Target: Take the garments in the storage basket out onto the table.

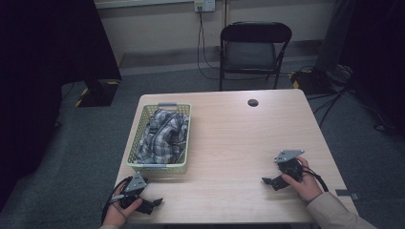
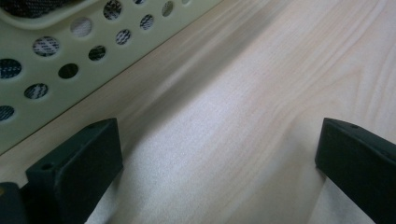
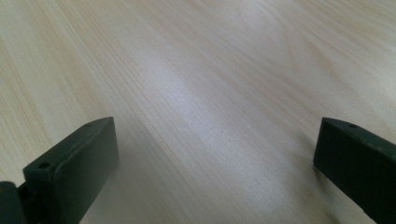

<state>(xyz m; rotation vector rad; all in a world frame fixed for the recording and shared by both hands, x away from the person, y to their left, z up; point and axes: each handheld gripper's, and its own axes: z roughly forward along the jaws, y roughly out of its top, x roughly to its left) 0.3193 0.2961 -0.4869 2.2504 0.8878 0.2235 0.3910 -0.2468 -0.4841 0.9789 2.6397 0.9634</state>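
On the pale wooden table [image 1: 229, 143], both grippers sit low and ready, jaws spread wide with nothing between them.
Left gripper [image 1: 143, 202] waits at seven o'clock, just below the pale yellow perforated plastic basket [image 1: 136, 143] at ten o'clock, which holds a crumpled grey-and-white plaid cloth [image 1: 165, 138], possibly a shirt. Right gripper [image 1: 277, 176] rests at four o'clock, well apart. Black folding chair [image 1: 253, 50] stands beyond at twelve.
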